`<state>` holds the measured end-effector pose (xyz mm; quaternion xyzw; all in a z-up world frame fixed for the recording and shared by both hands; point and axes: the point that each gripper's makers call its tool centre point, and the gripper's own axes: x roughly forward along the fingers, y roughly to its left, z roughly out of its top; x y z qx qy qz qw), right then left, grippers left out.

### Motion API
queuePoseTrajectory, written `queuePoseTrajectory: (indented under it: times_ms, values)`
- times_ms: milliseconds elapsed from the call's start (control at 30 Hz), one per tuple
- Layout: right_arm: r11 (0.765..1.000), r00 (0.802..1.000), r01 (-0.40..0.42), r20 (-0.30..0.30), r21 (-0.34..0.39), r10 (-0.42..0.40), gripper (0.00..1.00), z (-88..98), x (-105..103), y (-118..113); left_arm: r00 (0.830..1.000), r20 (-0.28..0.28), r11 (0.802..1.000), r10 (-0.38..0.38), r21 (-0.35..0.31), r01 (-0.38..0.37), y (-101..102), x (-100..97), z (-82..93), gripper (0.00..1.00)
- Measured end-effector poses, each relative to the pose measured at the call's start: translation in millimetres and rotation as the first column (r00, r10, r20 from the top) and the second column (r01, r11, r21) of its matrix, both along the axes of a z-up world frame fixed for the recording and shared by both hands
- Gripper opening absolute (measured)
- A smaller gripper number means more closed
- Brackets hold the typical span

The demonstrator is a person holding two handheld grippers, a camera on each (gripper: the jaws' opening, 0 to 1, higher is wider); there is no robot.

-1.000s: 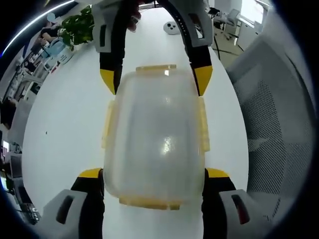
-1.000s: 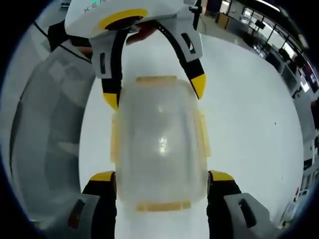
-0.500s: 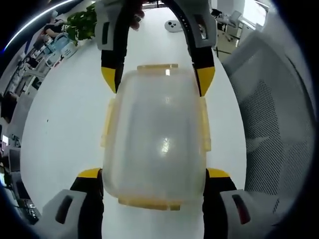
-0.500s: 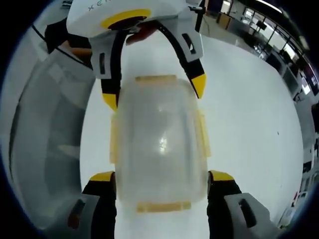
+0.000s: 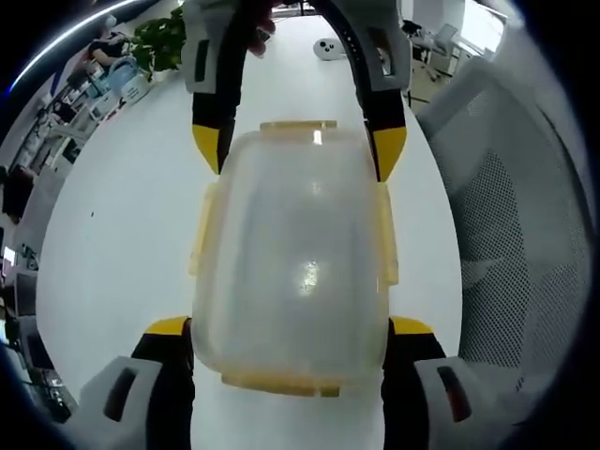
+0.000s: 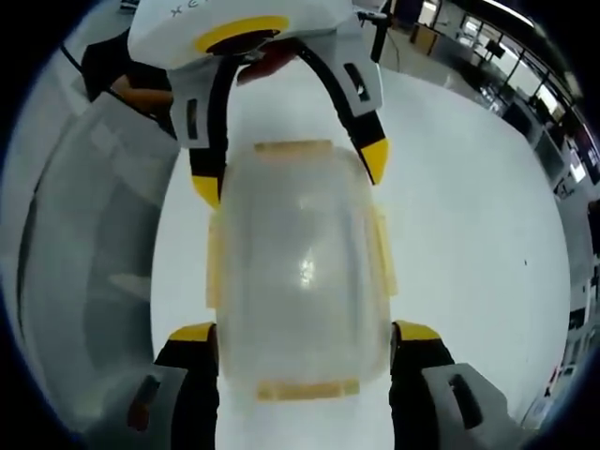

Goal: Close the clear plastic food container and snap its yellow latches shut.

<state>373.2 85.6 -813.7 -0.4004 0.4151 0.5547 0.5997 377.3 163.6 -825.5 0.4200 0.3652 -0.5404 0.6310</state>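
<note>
Left gripper view: clear container w/ lid on sits centre frame on white table, yellow latches along its sides and ends; left gripper jaws rise from bottom, spread wide, pads against the container's near corners, gripping it; right gripper reaches in from top, tips at far corners, mesh chair at right, plant upper left. Right gripper view: same container mid-frame, right gripper jaws wide either side of its near end, prob. clamping it, left gripper entering from top w/ tips at far end.
</note>
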Motion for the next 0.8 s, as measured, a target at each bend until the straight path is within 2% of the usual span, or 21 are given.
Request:
queuePoseTrajectory:
  times_ms: [500, 800]
  values:
    - [1.0, 1.0, -0.011, -0.006, 0.01, 0.011, 0.75, -0.9, 0, 5, 1.0, -0.009, 1.0, 0.009, -0.005, -0.009, 5, -0.8, -1.2, 0.85]
    - [1.0, 1.0, -0.012, -0.004, 0.016, 0.012, 0.75, -0.5, 10, 5, 1.0, -0.009, 1.0, 0.014, -0.001, -0.014, 6, 9.0, -1.5, 0.85]
